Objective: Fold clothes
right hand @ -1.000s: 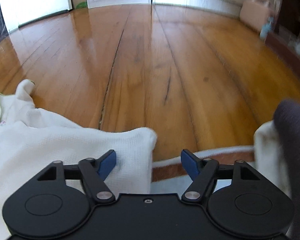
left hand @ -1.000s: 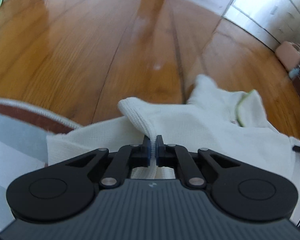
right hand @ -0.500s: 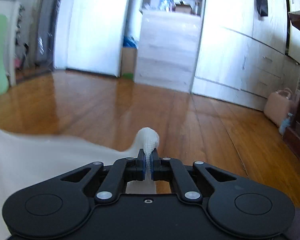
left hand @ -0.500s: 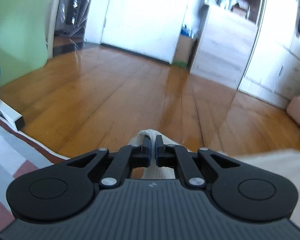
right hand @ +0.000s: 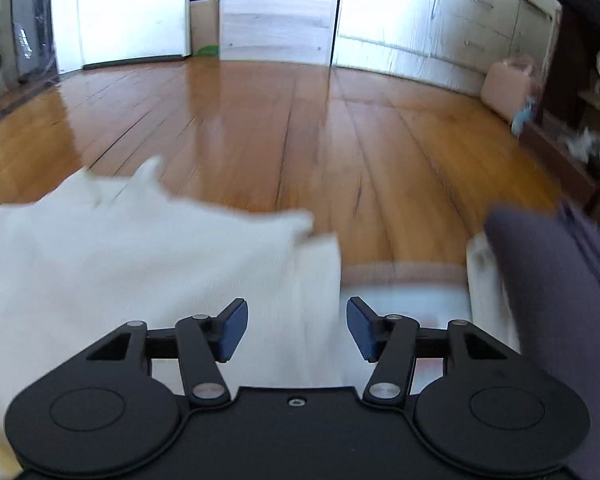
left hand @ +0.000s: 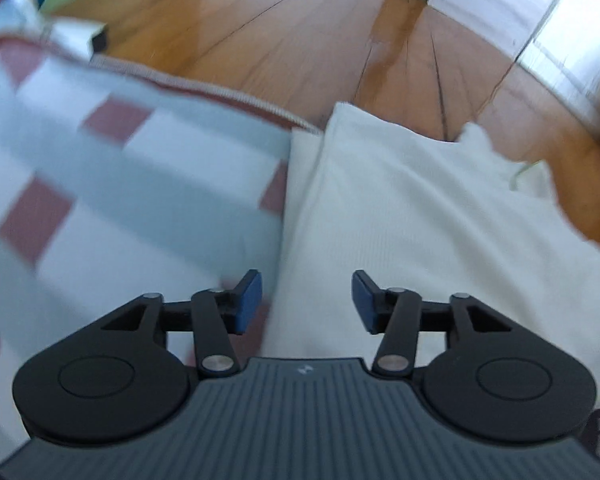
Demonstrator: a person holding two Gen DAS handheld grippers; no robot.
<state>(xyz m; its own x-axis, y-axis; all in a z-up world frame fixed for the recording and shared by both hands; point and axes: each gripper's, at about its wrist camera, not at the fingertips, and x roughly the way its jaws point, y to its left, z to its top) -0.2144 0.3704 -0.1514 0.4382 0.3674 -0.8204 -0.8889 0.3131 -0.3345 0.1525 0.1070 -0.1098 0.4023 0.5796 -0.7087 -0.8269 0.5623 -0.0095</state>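
My left gripper point(left hand: 307, 302) and right gripper point(right hand: 296, 330) jaws are opening, empty; the white shirt point(left hand: 420, 216) overhangs the mat point(left hand: 120, 168) and may slump crooked.

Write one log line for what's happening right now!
step: fold released | left gripper: jaws opening, empty | right gripper: jaws opening, empty | white knitted garment: on striped blanket

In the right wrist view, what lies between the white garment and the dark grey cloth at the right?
Right wrist view: between the white garment and the dark grey cloth lie bare bedding with a reddish border, then a strip of cream fabric.
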